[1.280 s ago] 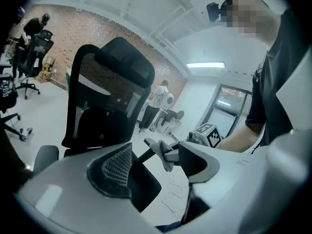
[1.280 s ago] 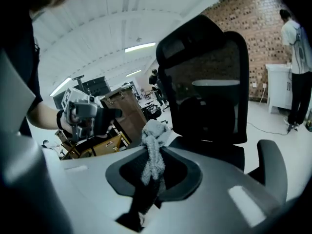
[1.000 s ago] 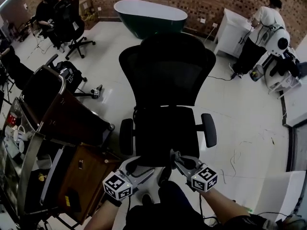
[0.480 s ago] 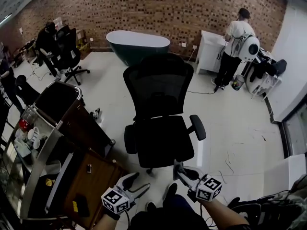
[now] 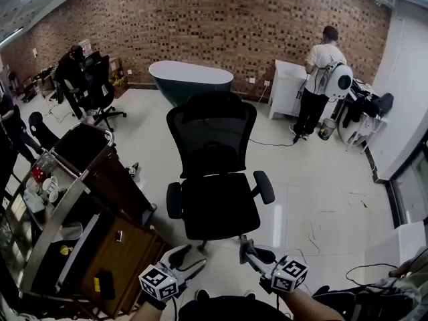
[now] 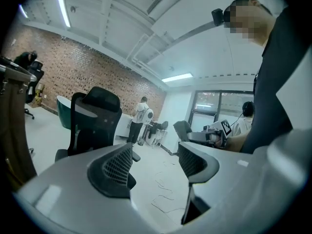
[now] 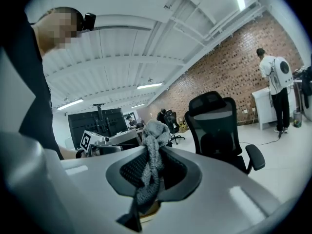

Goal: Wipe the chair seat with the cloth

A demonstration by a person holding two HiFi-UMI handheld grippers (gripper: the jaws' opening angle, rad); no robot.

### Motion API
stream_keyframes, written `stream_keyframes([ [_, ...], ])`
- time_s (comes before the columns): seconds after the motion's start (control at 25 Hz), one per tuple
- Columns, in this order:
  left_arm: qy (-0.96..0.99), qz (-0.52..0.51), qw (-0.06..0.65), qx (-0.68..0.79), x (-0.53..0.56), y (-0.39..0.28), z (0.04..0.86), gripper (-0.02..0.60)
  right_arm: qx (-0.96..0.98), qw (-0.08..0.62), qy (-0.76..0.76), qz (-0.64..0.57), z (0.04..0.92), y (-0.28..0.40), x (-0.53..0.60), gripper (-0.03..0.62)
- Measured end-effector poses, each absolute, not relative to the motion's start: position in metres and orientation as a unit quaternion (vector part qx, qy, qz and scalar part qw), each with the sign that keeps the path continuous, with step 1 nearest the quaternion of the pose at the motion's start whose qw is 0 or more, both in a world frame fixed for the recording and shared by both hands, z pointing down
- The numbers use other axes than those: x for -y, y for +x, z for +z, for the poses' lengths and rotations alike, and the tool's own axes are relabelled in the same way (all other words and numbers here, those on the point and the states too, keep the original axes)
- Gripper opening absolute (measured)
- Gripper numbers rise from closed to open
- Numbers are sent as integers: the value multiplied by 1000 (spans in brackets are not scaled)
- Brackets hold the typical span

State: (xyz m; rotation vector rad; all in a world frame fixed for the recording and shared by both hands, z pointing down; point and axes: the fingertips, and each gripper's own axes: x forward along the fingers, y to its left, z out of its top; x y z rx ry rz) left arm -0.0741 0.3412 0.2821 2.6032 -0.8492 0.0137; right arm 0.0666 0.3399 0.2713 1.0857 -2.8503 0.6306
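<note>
Cloth: a grey knitted cloth (image 7: 149, 150) is bunched and pinched between the jaws of the right tool (image 7: 152, 172). A wad stands above the jaws and a strand hangs below them.
Right tool: closed on the cloth. In the head view the right tool (image 5: 249, 247) is low in the frame, just in front of the chair and not touching it.
Left tool: the left tool (image 6: 155, 164) has its jaws apart with nothing between them; only floor and room show through the gap. In the head view the left tool (image 5: 189, 257) sits beside the right one, near the chair's front left corner.
Chair seat: the black chair seat (image 5: 219, 206) is bare, and neither tool touches it.
Chair: the black mesh-backed office chair (image 5: 212, 136) stands upright with an armrest on each side, its seat towards the person holding the tools.
Surroundings: a dark green bathtub (image 5: 192, 77) stands behind the chair against a brick wall (image 5: 200, 19). A cart (image 5: 67, 199) is at the left. A person (image 5: 319, 79) stands at a white cabinet (image 5: 284, 89) at the back right. The floor (image 5: 321, 179) is pale.
</note>
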Motion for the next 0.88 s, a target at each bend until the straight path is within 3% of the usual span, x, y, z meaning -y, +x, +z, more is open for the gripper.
stream_keyframes([
  [0.36,929,-11,201,311,-363,-18,270,322,926,16,329,185,258,117,-359,51],
  [0.88,930,-13,172,325,-364,-21,251,322,932,-11,320,171,241,119,-350,51],
])
